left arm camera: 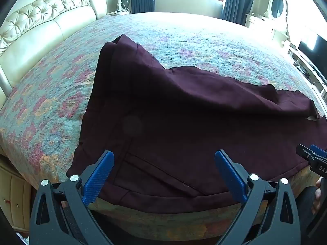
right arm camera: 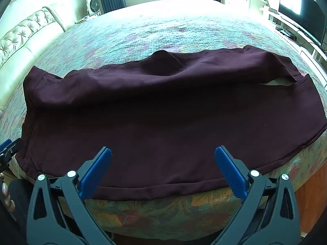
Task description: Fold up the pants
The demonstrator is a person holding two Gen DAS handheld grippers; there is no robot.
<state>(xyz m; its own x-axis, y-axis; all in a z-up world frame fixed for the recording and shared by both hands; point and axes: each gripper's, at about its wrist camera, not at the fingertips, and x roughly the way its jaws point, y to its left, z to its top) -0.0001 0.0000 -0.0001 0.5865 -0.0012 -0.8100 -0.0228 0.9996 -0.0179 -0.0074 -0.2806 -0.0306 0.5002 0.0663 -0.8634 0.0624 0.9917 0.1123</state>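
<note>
Splayed left tool (left arm camera: 164,157) over pants (left arm camera: 184,110)

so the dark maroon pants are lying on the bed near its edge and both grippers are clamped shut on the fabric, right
Not quite. The pants do lie on the bed near its edge, but neither gripper is clamped. The left gripper and right gripper both have their fingers spread wide with nothing between them, as each wrist view shows.

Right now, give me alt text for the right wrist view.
Dark maroon pants lie spread across a floral bedspread, one leg folded over the other. The open right tongs hover above the near edge, gripping nothing.
</note>
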